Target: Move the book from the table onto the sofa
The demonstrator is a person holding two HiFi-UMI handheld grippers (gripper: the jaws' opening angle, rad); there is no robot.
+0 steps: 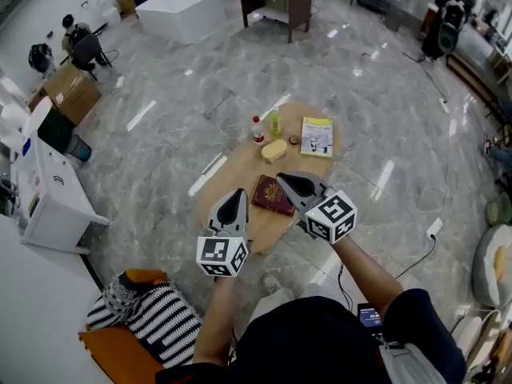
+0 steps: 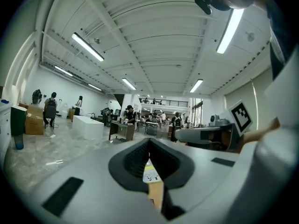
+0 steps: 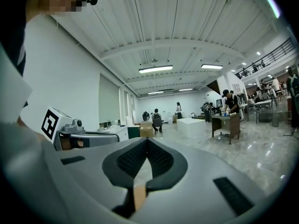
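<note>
Approach stage, it appears: the left gripper point(image 1: 236, 194) and right gripper point(image 1: 285, 180), both pinched closed on nothing, flank the dark red book point(image 1: 272, 196) lying flat near the round wooden table's point(image 1: 240, 166) front edge. Next, jaws must spread to grip it for the orange sofa point(image 1: 108, 350)

Book point(image 1: 273, 196) on table's point(image 1: 232, 174) near edge, booklet point(image 1: 317, 136) at far right edge, bottles point(image 1: 258, 130) left of booklet
</note>
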